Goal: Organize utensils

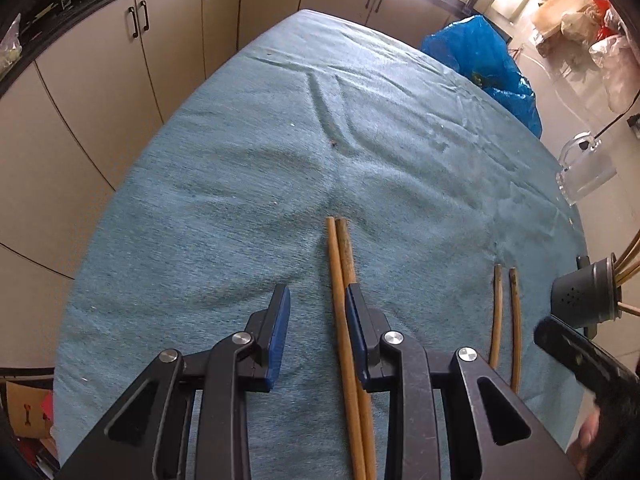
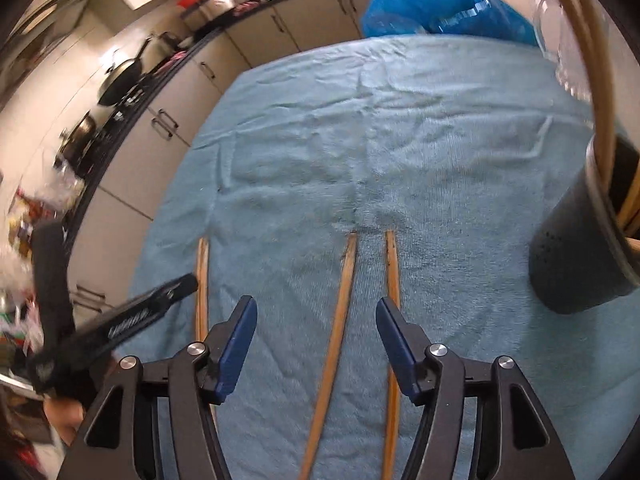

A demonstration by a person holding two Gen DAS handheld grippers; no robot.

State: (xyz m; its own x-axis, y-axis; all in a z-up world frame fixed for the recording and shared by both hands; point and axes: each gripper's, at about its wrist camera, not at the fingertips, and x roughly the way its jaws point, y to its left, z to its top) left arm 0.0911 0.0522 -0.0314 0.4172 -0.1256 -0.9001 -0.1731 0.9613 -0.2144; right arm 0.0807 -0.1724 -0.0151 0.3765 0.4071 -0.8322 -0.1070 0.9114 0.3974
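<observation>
We hover both open grippers — left gripper (image 1: 316,312), right gripper (image 2: 316,344) — over four chopsticks (image 2: 334,344) left on the table (image 2: 460,160); several already fill the holder (image 2: 576,248).

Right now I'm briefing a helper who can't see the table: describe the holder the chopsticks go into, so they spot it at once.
Start at the blue towel covering the table and go to its right edge. There stands a dark grey cylindrical holder, with small holes in its wall. It is the only upright thing on the towel, with chopsticks already sticking out; the other chopsticks lie flat.
</observation>
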